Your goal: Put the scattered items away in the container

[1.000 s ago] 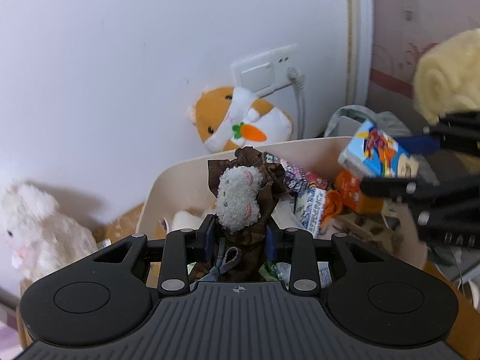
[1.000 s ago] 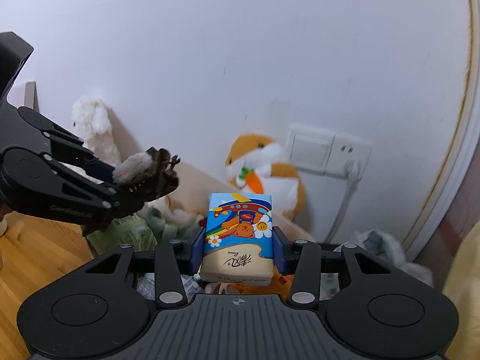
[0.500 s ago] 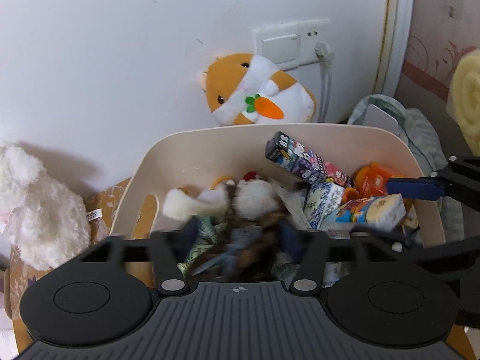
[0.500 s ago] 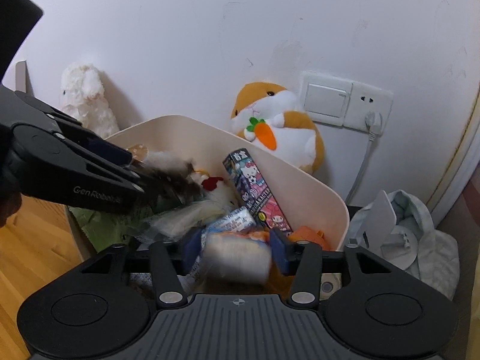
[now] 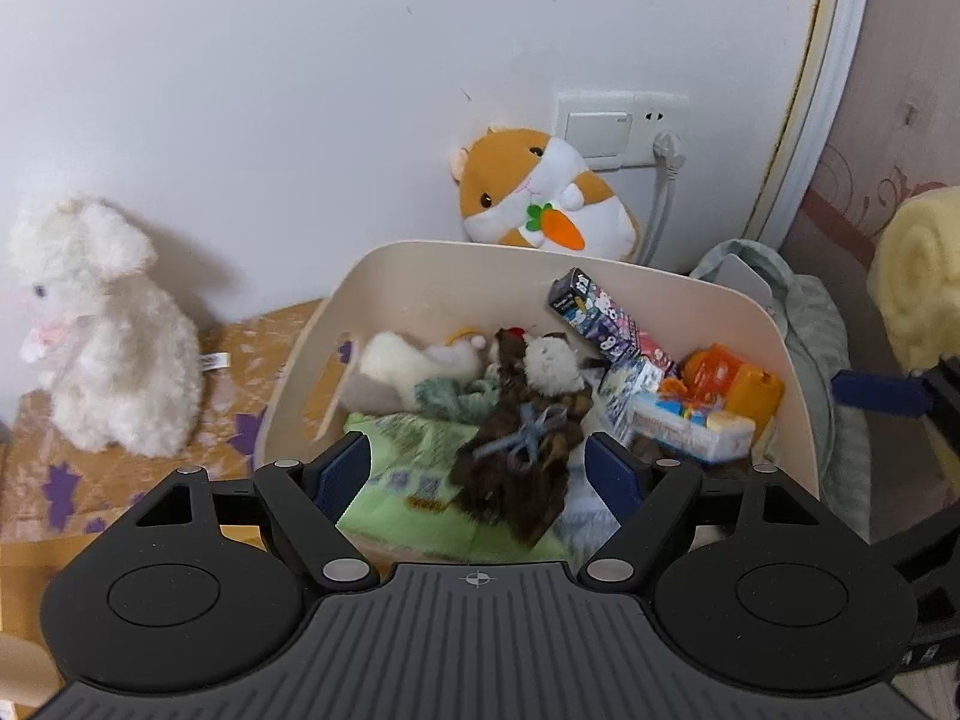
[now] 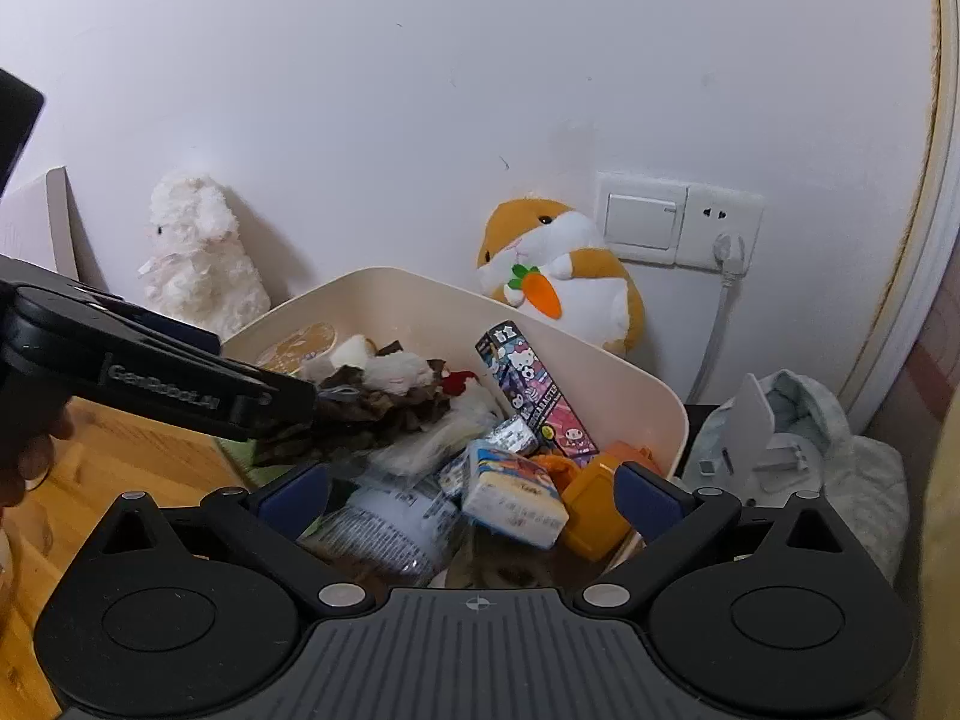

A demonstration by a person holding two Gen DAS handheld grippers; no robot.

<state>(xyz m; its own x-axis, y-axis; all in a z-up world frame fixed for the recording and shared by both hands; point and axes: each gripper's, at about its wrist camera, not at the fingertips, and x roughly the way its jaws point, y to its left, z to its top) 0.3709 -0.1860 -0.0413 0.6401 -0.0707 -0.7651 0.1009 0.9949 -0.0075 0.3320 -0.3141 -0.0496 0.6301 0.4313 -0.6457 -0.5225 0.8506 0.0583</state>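
Observation:
A cream tub [image 5: 384, 267] [image 6: 636, 375] stands against the wall, heaped with toys and packets. The brown-dressed plush doll [image 5: 522, 432] [image 6: 384, 399] lies on top of the heap, free of my left gripper [image 5: 480, 468], whose jaws are opening wide above it. A blue cartoon tissue pack [image 6: 513, 495] [image 5: 690, 426] rests inside the tub, loose between the opening jaws of my right gripper [image 6: 471, 492]. The pads touch neither item. In the right wrist view the left gripper [image 6: 288, 396] reaches in from the left over the doll.
An orange hamster plush [image 5: 543, 192] [image 6: 564, 264] sits behind the tub under a wall socket [image 6: 678, 219]. A white rabbit plush [image 5: 102, 330] [image 6: 198, 258] sits left on a patterned mat. A grey-green cloth [image 5: 810, 324] and a white stand [image 6: 750, 426] lie right of the tub.
Both grippers held their items above the tub a second ago. Both have opened: the doll and the tissue pack have dropped onto the heap.

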